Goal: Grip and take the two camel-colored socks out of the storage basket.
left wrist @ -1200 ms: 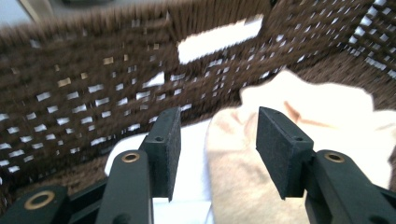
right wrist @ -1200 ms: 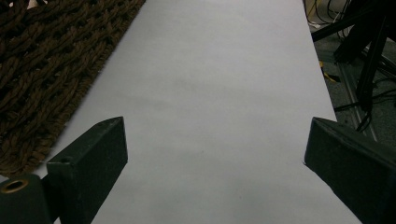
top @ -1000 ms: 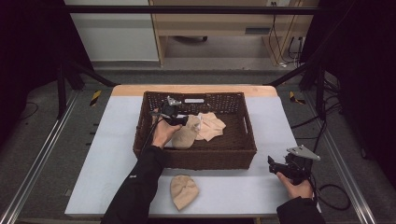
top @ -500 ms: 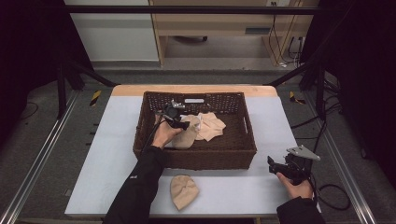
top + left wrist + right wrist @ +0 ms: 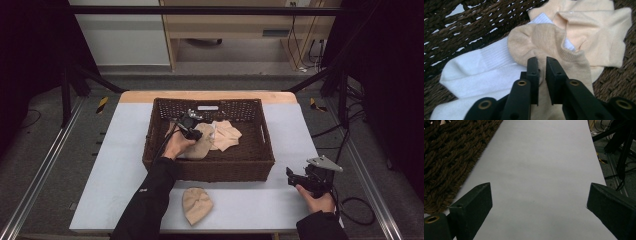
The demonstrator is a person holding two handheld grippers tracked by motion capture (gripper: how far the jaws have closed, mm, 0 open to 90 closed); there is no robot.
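Observation:
A dark wicker basket (image 5: 210, 170) holds several socks. In the left gripper view a tan sock (image 5: 544, 40) lies over a white sock (image 5: 474, 72) and beside a pale yellow sock (image 5: 596, 32). My left gripper (image 5: 541, 62) has just been closing, and its jaws now pinch a fold of the tan sock. From above, the left gripper (image 5: 192, 131) is inside the basket over the tan sock (image 5: 202, 146), with the pale yellow sock (image 5: 227, 135) next to it. My right gripper (image 5: 539, 195) stands open over bare table, right of the basket, also seen from above as the right gripper (image 5: 295, 176).
Another tan sock (image 5: 196, 204) lies on the grey table (image 5: 250, 205) in front of the basket. The basket wall (image 5: 446, 162) is to the left of the right gripper. The table's right edge and cables on the floor are close to the right hand.
The left gripper has edged slightly down and right onto the socks in the basket. The right hand has stayed where it was.

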